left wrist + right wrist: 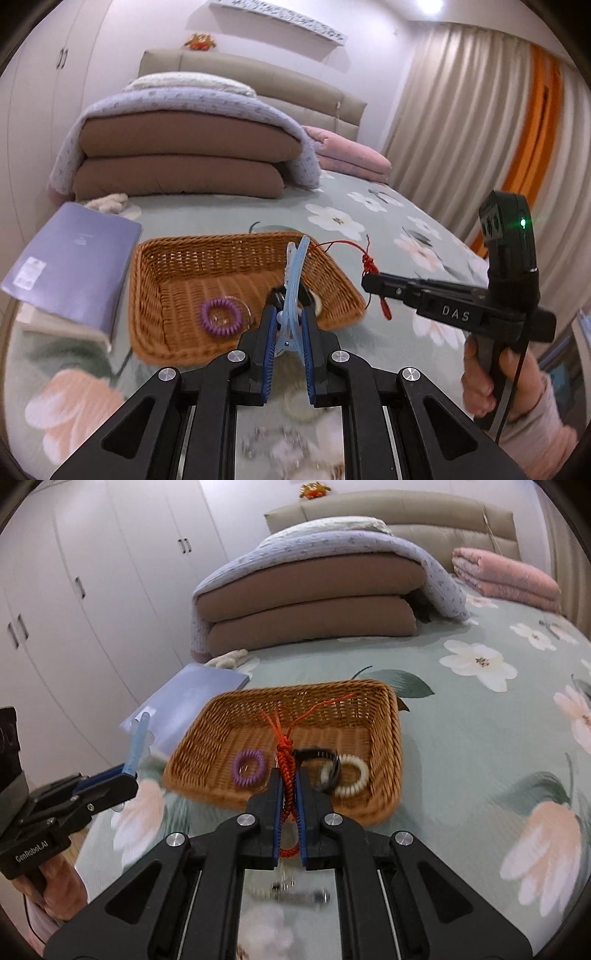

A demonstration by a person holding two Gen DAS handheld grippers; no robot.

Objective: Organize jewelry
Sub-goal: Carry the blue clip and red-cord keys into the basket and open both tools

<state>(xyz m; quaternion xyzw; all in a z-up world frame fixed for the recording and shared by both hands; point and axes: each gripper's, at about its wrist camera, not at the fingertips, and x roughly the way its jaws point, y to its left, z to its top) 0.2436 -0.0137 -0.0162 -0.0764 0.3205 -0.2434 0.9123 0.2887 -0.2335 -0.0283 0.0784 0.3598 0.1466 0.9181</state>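
Left gripper (289, 334) is clamping a pale blue hair clip (293, 280) near its hinge, upright, just short of the wicker basket (384, 716)'s near rim; likely light, stiff, slippery plastic. Right gripper (289, 794) is pinching a red braided cord (286, 764) at the knotted middle; probably soft and limp, tails dangling. Basket is already holding a purple coil tie (248, 768), a cream coil tie (351, 775) and a dark band (321, 757).

Bright ceiling light (430, 4) glare, soft shadows, fisheye-curved edges, blurred foreground
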